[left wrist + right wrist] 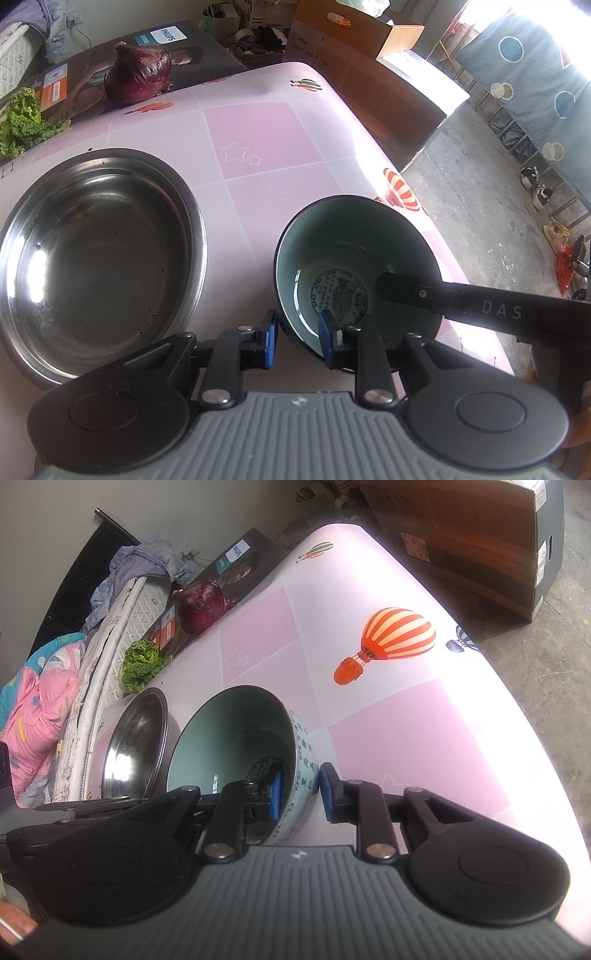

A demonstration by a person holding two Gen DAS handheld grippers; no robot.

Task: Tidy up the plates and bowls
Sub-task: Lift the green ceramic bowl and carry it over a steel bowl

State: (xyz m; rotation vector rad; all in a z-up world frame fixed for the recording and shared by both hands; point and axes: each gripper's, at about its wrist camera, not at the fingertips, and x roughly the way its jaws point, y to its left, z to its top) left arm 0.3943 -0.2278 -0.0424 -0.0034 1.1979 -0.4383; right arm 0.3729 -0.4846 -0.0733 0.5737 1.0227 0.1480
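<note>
Left wrist view: the ceramic bowl (354, 269) sits mouth-up near the bench (266, 140) right edge, beside the steel bowl (99, 254). Both the left tool (297, 338) and right tool (301, 792) straddle its rim, spread. Bare bench lies beyond.

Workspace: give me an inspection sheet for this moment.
Surface: table under a pink checked cloth with balloon prints.
Job's things: steel bowl, empty; ceramic bowl, green inside, empty, beside it; no plates seen.
Clutter: red onion and lettuce at the far edge, by a Philips box.
Grippers: left gripper and right gripper each straddle the ceramic bowl's rim, one finger inside, one outside, jaws not closed on it.
Cables: nothing seen on the table; some by the far wall.
Surroundings: cardboard boxes, shoes on concrete floor, bedding.
</note>
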